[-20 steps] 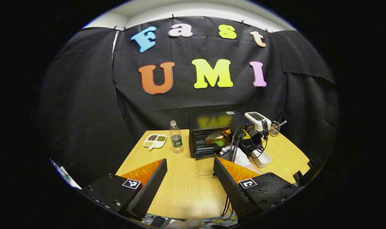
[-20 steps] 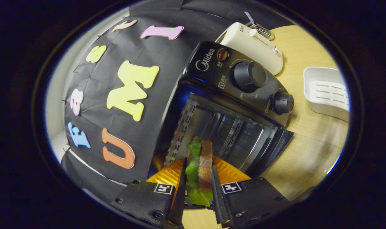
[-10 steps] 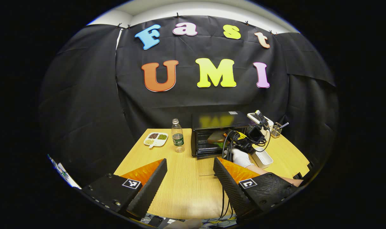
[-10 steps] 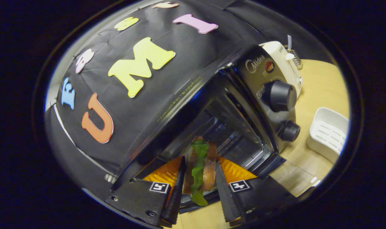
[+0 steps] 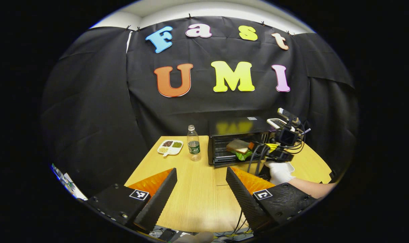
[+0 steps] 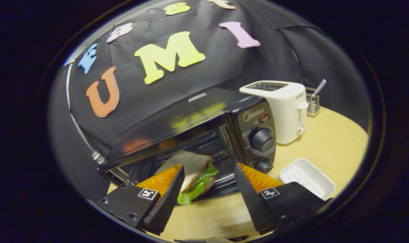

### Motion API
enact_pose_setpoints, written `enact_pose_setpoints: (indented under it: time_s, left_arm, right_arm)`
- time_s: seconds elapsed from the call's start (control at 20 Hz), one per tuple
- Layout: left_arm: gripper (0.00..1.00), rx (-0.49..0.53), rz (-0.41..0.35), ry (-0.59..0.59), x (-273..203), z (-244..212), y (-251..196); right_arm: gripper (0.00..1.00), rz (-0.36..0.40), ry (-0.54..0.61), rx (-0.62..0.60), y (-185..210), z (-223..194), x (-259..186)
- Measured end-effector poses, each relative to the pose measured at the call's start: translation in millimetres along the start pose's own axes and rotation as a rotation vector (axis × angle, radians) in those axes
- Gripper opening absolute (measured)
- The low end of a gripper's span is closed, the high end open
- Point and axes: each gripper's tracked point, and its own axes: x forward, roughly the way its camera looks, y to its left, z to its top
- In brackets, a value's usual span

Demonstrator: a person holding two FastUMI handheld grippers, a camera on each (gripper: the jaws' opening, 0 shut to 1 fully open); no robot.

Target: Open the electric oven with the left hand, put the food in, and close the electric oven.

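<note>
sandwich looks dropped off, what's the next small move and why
Probably draw the right tool back from the oven: its fingers are open, the sandwich lies at the oven mouth, and the door must be clear before the idle left tool shuts it.

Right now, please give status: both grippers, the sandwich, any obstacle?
Left gripper open, over table. Right gripper open. Sandwich inside open oven. Nothing blocking the door.
</note>
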Motion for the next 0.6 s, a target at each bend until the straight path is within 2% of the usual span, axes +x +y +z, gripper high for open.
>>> enact_pose_setpoints:
  time_s: [0.05, 0.1, 0.3, 0.35, 0.4, 0.45, 0.6]
  left_arm:
    - [0.96, 0.002, 0.0, -0.009, 1.6, 0.9, -0.8]
    - [0.96, 0.002, 0.0, -0.018, 1.8, 0.1, -1.6]
    - [0.96, -0.014, -0.01, -0.036, 8.0, -4.4, -12.9]
    - [0.96, -0.019, -0.009, -0.038, 12.0, -7.2, -16.9]
    - [0.96, -0.024, -0.01, -0.037, 16.9, -9.4, -20.6]
    - [0.96, -0.034, -0.011, -0.028, 22.8, -13.8, -25.2]
    - [0.96, -0.052, -0.012, -0.018, 35.5, -23.4, -40.5]
  right_arm:
    - [0.87, 0.015, -0.002, -0.033, -0.5, 5.9, -15.8]
    - [0.95, 0.032, 0.0, -0.063, -1.8, 12.3, -33.6]
    - [0.96, 0.069, -0.03, -0.198, -19.0, 49.6, -109.4]
    - [0.89, 0.071, -0.032, -0.228, -24.8, 57.9, -126.1]
    - [0.98, 0.069, -0.038, -0.243, -33.8, 65.8, -141.1]
    - [0.89, 0.071, -0.047, -0.257, -41.0, 74.3, -156.3]
    - [0.89, 0.07, -0.065, -0.293, -65.1, 96.1, -192.4]
